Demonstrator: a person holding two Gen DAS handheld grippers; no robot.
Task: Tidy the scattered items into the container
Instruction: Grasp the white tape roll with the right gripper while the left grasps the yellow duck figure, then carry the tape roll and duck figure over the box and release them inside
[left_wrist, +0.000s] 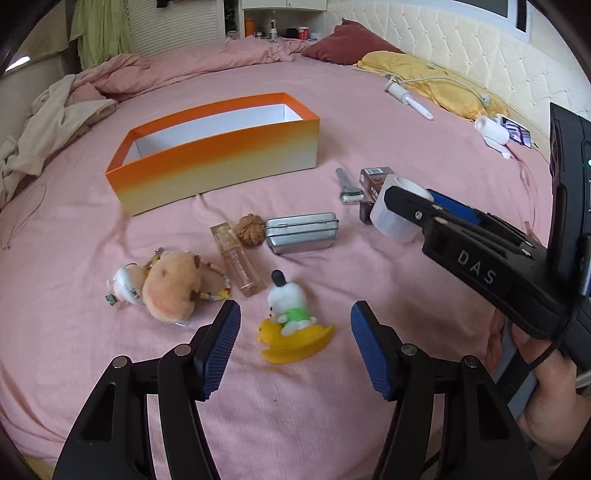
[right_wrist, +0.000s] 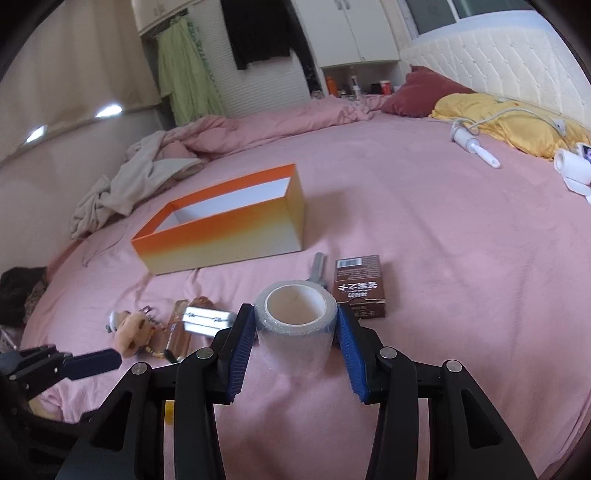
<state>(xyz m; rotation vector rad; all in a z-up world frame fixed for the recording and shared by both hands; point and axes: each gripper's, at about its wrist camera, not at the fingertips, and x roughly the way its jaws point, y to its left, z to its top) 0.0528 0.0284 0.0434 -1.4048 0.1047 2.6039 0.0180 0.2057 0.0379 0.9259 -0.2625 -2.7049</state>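
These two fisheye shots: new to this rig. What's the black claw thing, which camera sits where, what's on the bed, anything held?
No robot arm here: a person holds a two-finger tool in each hand, with a camera on each looking along the fingers.

The left wrist view shows the left tool open and empty over a white plush dog on a yellow duck. The right tool enters from the right of that view, with the person's hand visible.

The right wrist view shows the right tool with its blue pads against both sides of a roll of clear tape.

On the pink bed: an orange box, open and showing no items inside, a metal tin, a perfume bottle, a capybara plush, a walnut, a brown carton and a metal tool.
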